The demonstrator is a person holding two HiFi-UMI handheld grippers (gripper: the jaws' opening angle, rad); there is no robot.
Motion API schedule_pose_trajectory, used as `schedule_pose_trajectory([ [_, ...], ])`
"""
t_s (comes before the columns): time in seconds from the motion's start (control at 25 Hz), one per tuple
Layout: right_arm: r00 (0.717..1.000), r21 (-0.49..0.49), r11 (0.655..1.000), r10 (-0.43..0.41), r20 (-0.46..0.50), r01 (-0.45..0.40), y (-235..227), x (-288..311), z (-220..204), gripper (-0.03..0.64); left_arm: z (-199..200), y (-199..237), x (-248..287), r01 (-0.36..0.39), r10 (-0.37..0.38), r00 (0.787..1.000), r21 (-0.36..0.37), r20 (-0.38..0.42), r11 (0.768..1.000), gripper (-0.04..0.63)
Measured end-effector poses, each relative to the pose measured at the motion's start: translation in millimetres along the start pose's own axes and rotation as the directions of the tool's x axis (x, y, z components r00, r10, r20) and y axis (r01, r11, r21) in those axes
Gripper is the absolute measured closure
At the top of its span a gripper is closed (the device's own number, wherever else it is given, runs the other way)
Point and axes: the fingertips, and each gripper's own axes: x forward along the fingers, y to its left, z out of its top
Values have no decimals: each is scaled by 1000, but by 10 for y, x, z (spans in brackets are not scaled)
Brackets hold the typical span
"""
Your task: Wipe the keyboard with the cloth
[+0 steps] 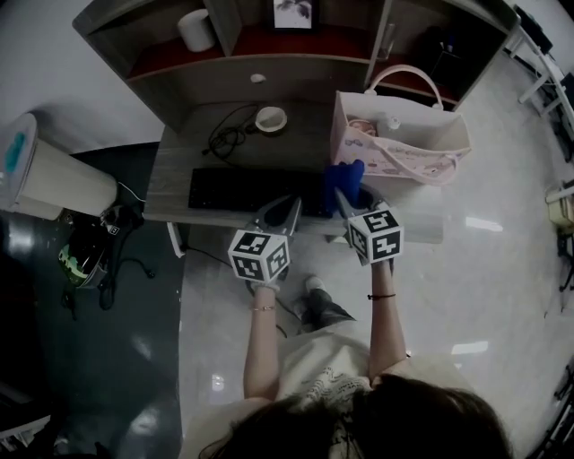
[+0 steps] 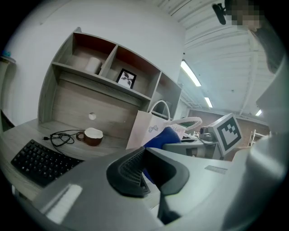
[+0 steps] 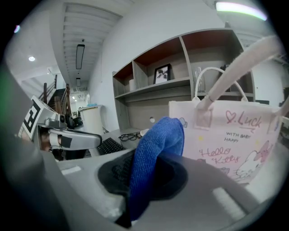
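A black keyboard [image 1: 242, 190] lies near the front edge of the grey desk [image 1: 170, 175]; it also shows in the left gripper view [image 2: 40, 160]. My right gripper [image 1: 346, 203] hangs over the keyboard's right end, shut on a blue cloth [image 1: 345, 177] that sticks up from between its jaws [image 3: 156, 153]. My left gripper [image 1: 287, 210] hovers just left of it above the keyboard's front edge, jaws closed together with nothing in them [image 2: 144, 173]. The blue cloth [image 2: 162, 137] shows behind its jaws.
A pink and white tote bag [image 1: 404, 143] stands on the desk right of the keyboard. Behind the keyboard are a cup [image 1: 271, 118] and a coiled black cable [image 1: 229, 134]. The shelf unit holds a photo frame [image 1: 292, 12]. A white bin [image 1: 49, 175] stands left of the desk.
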Motion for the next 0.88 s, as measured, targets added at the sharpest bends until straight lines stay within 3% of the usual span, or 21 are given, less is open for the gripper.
schedule_pose_trajectory([
  [0.88, 991, 39, 999, 42, -123, -38, -111, 406, -501, 557, -484, 124, 322, -20, 12, 993, -68, -120, 998, 591],
])
